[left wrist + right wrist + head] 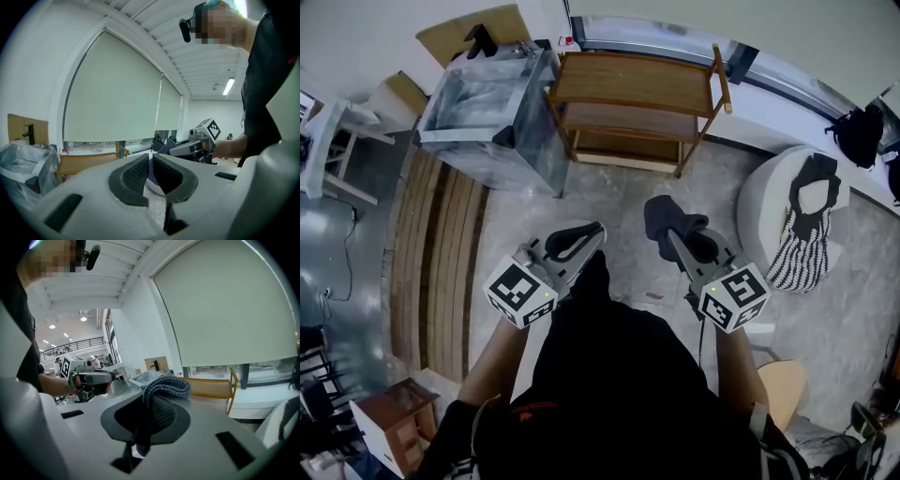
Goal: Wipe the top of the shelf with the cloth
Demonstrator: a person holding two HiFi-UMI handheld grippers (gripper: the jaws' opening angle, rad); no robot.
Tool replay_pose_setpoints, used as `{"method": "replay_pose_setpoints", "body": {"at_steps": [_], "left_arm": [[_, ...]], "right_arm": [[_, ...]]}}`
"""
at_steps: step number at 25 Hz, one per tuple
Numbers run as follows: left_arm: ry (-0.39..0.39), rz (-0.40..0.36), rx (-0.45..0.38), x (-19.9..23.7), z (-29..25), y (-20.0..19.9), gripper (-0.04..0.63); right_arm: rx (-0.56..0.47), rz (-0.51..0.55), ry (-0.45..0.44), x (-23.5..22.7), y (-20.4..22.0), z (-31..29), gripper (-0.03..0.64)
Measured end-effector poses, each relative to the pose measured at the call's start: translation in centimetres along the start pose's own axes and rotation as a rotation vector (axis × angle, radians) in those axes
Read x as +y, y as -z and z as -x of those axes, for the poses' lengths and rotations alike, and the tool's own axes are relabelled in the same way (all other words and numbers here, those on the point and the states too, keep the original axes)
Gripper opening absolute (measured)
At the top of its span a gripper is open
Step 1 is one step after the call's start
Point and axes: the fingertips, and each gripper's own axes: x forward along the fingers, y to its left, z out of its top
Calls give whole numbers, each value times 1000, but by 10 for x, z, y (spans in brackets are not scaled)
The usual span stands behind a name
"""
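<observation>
A wooden shelf (637, 84) with a bare top board stands against the far wall, ahead of both grippers; it also shows as the shelf (89, 161) and the shelf (211, 386) in the gripper views. My right gripper (675, 236) is shut on a dark blue-grey knitted cloth (664, 216), which bulges up over the jaws as the cloth (164, 392). My left gripper (584, 236) is held level beside it, its jaws together with nothing between them, seen as the left gripper (151, 169). Both are well short of the shelf, above the floor.
A plastic-wrapped metal bin (487, 112) stands left of the shelf, with cardboard (469, 33) behind it. A white round seat (769, 211) with dark and striped fabric is at the right. Wooden slats (441, 262) lie on the floor at the left, near a small wooden box (394, 412).
</observation>
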Motion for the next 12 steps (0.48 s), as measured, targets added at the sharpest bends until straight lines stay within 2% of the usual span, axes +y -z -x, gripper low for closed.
{"method": "replay_pose_setpoints", "body": {"at_steps": [7,12], "left_arm": [[22,17,5,46,-21,6,40],[42,24,16,103,-40,4,40]], "right_arm": [[11,-9,20,-28,-7,-38,29],[39,-25,33,-56,-18,-90,29]]}}
